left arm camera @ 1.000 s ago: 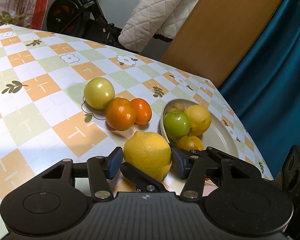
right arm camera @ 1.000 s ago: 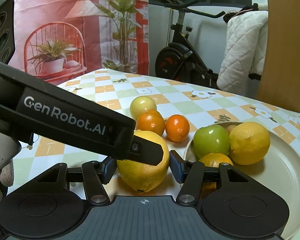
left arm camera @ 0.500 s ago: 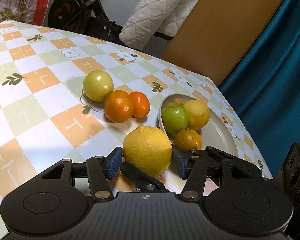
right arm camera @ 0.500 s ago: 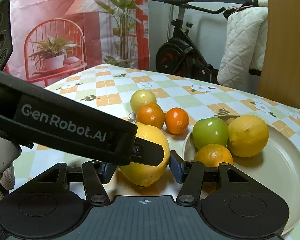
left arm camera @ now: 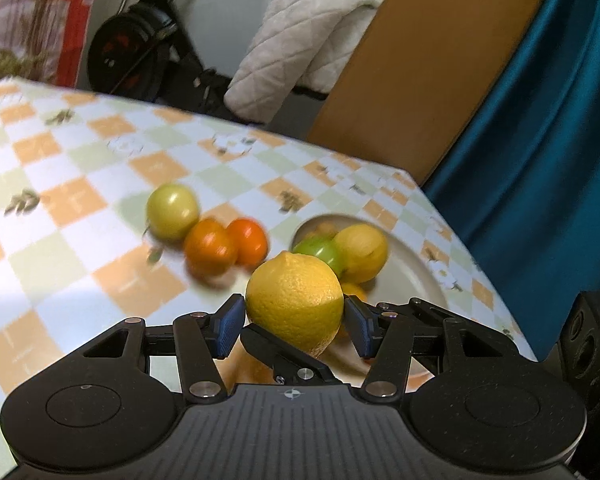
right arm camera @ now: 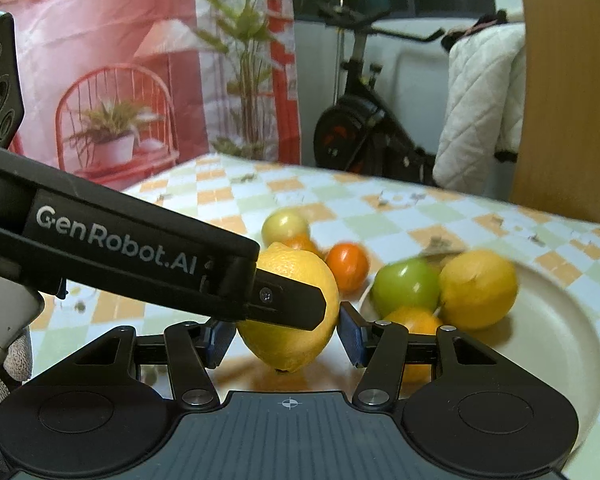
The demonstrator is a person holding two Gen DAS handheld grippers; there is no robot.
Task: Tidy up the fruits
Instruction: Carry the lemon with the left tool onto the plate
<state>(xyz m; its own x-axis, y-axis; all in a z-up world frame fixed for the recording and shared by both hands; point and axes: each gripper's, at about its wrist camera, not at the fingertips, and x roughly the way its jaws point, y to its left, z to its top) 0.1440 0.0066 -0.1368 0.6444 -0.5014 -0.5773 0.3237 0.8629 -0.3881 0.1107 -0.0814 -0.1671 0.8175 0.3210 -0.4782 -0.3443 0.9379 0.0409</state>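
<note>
Two tools meet at one lemon (left arm camera: 296, 304), which hangs just off the plate's (right arm camera: 548, 320) rim on the side facing the loose fruit, and, we judge, clear of the surface (left arm camera: 60, 272). The left tool (left arm camera: 293, 312) is clamped across the lemon's middle, pads on opposite flanks, a hold that suits carrying it onto the plate. The right tool (right arm camera: 285, 320) brackets the same fruit. Whether its pads bear on the fruit, we cannot tell, since the left tool's finger hides one side. The lemon's long axis stands nearly upright, with the nipple end up and tipped slightly toward the plate. A green apple (right arm camera: 406, 286), a second lemon (right arm camera: 478, 288) and an orange (right arm camera: 414, 318) occupy the plate. Room remains behind them.
</note>
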